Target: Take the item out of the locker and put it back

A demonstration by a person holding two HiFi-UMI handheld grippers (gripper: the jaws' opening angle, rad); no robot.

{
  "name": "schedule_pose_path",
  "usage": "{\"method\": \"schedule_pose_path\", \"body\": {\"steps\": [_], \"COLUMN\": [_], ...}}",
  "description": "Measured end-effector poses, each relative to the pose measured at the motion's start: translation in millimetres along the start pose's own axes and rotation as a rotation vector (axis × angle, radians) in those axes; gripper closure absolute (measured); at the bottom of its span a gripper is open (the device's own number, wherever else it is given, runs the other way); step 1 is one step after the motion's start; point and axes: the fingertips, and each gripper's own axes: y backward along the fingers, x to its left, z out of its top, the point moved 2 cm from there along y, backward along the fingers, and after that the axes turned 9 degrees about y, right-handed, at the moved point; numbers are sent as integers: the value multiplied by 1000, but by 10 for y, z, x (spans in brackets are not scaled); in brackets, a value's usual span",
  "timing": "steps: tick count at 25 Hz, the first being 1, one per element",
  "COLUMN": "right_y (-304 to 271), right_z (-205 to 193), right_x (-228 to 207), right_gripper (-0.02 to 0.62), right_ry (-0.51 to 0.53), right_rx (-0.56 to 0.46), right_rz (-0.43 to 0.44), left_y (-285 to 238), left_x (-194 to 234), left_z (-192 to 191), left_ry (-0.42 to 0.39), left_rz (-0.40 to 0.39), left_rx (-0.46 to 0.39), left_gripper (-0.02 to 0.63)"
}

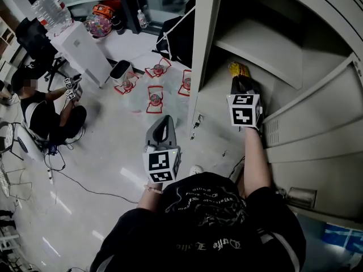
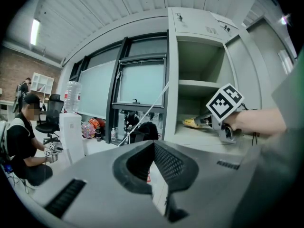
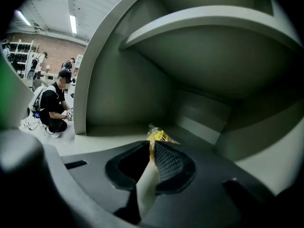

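A yellow snack bag (image 1: 239,68) lies on the lower compartment floor of the open grey locker (image 1: 207,44), under a shelf (image 1: 261,50). My right gripper (image 1: 243,84) reaches into that compartment. In the right gripper view its jaws (image 3: 151,144) are shut on the near edge of the bag (image 3: 160,136), which sticks out ahead of the tips. The left gripper view shows the right gripper (image 2: 209,120) and the bag (image 2: 191,123) from the side. My left gripper (image 1: 161,126) hangs outside the locker over the floor, its jaws (image 2: 153,144) together with nothing in them.
The locker door (image 1: 317,123) stands open at the right. A person (image 1: 45,109) crouches on the floor at the left with a pair of grippers. A water dispenser (image 1: 79,44) and several red-framed items (image 1: 155,98) stand on the floor beyond my left gripper.
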Motion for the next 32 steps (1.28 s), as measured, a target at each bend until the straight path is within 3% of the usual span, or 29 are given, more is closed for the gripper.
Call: {"method": "schedule_pose_path", "body": {"steps": [4, 13, 18, 25, 32], "right_y": [-27, -38, -51, 162, 515], "right_z": [-91, -95, -80, 144, 285], "right_x": [85, 92, 115, 70, 150], "right_gripper": [553, 540, 459, 399, 383], "right_ry": [-16, -31, -50, -162, -184], "right_rx": [48, 41, 14, -125, -211], "right_rz": [69, 81, 93, 69, 16], "left_y": [30, 110, 144, 254, 471], "left_x": [16, 27, 48, 19, 114], "left_z": [-25, -53, -76, -36, -156], "left_ry": [12, 18, 23, 21, 34], "left_rz": [18, 43, 56, 52, 50], "left_rx": [3, -5, -7, -10, -1], "left_gripper": [600, 600, 600, 600, 600]}}
